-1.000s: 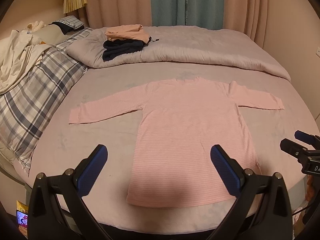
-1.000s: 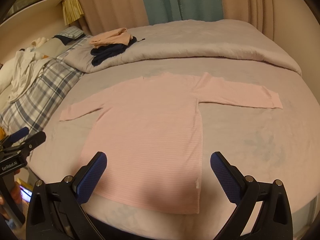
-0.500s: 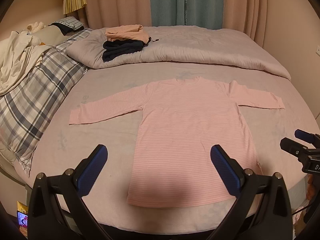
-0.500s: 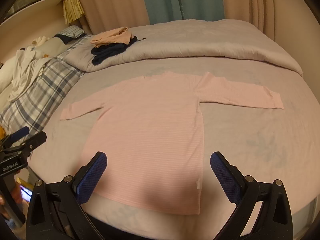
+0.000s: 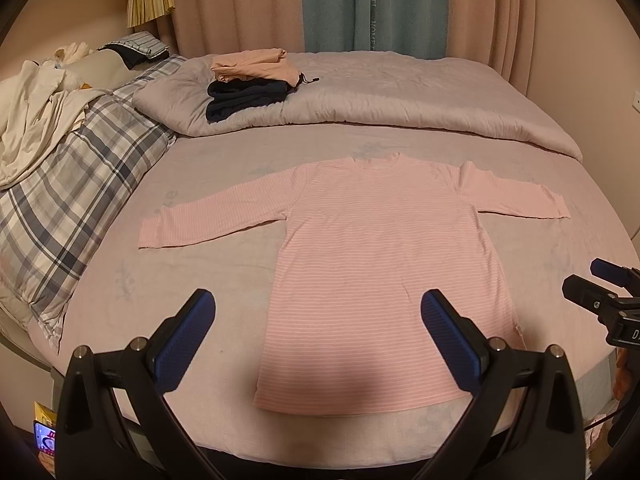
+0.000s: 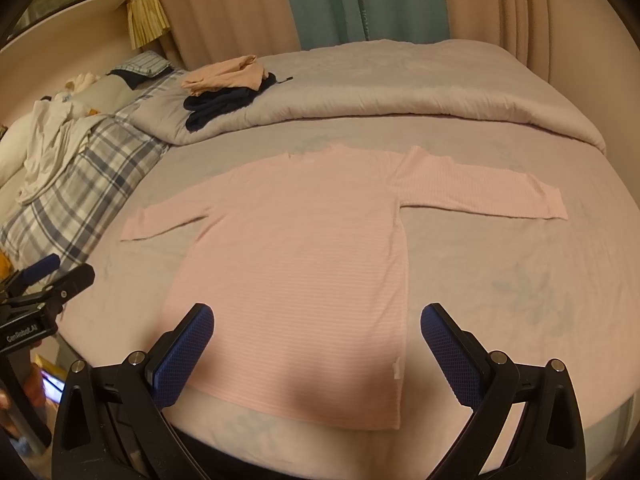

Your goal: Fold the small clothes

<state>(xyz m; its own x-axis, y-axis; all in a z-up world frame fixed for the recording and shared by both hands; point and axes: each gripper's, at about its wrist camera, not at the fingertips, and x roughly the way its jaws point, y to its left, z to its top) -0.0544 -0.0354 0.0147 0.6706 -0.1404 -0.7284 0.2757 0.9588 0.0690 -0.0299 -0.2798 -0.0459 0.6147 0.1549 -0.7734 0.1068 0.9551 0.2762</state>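
A pink striped long-sleeved shirt (image 5: 380,264) lies flat on the bed, sleeves spread out to both sides, hem toward me; it also shows in the right wrist view (image 6: 304,264). My left gripper (image 5: 318,320) is open and empty, held above the shirt's hem near the bed's front edge. My right gripper (image 6: 316,328) is open and empty, also above the hem, toward the shirt's right side. Each gripper shows at the edge of the other's view.
A grey duvet (image 5: 400,96) lies folded across the back of the bed with a stack of folded peach and navy clothes (image 5: 248,84) on it. A plaid pillow (image 5: 72,184) and a white garment (image 5: 36,120) lie at the left. Curtains hang behind.
Both views have shifted only slightly; the shirt lies as before and both grippers stay open.
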